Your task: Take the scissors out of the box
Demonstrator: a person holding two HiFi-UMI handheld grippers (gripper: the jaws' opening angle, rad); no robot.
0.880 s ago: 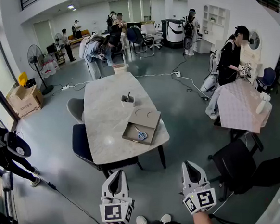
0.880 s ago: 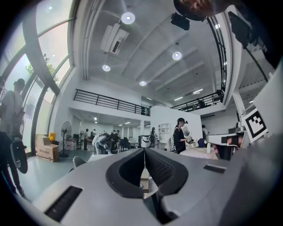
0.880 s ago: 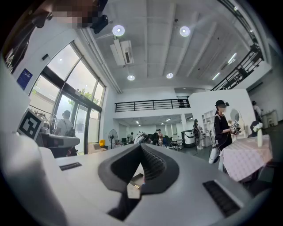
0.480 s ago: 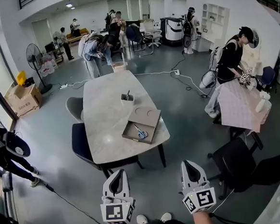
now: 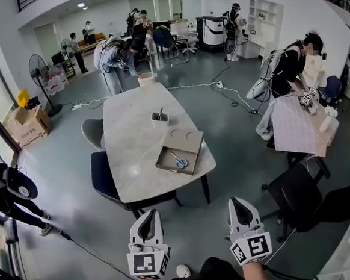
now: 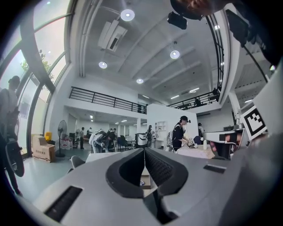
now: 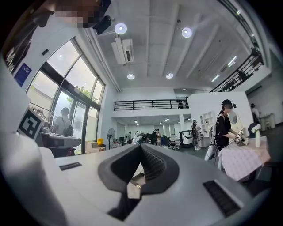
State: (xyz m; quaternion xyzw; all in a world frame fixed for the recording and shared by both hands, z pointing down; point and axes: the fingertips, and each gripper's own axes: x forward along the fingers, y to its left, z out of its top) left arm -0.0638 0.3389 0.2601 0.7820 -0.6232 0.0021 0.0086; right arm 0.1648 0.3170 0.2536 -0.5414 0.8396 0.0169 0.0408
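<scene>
On the table [image 5: 128, 157], the scissors [image 5: 178, 161] are seen in the box [image 5: 165, 160], well apart from the left gripper [image 5: 147, 220] and right gripper [image 5: 239, 209], both held pressed together on nothing.

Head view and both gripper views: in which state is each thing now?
Box: open, on the table.
Lid: off, lying behind the box.
Scissors: lying inside the box, untouched.
Left gripper: shut, empty, short of the table.
Right gripper: shut, empty.
</scene>
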